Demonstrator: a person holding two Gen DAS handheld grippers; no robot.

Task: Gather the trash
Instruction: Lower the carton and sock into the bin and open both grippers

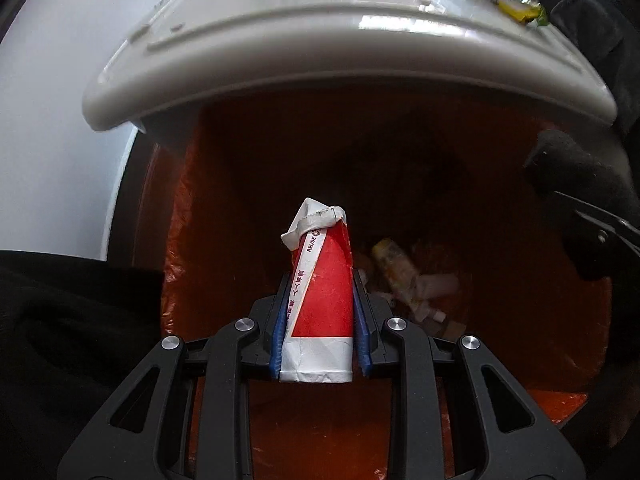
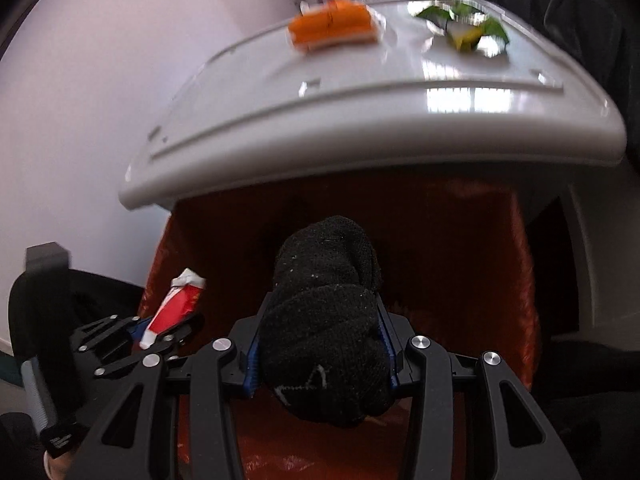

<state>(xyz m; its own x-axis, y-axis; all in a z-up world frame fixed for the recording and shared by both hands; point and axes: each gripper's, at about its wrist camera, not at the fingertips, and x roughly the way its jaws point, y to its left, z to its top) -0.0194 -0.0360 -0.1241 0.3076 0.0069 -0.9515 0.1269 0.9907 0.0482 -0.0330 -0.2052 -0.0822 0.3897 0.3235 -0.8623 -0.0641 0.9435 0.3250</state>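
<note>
Left wrist view: our left gripper (image 1: pixel 320 300) clamps red-and-white carton (image 1: pixel 320 296), upright, above open bin with orange liner (image 1: pixel 192 240); scraps (image 1: pixel 404 276) lie at bottom.

Right wrist view: our right gripper (image 2: pixel 320 320) grips black sock (image 2: pixel 324 320) over same bin; white lid (image 2: pixel 360 120) carries orange packet (image 2: pixel 334 26) and green wrapper (image 2: pixel 466 26).

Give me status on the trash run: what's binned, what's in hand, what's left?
Done: a few scraps, including a yellowish wrapper, already lie at the bottom of the orange-lined bin.
In hand: the left gripper is shut on a flattened red-and-white carton; the right gripper is shut on a balled black sock. Both hang over the bin mouth, unreleased.
Left: an orange packet and a green wrapper sit on the white lid.
</note>
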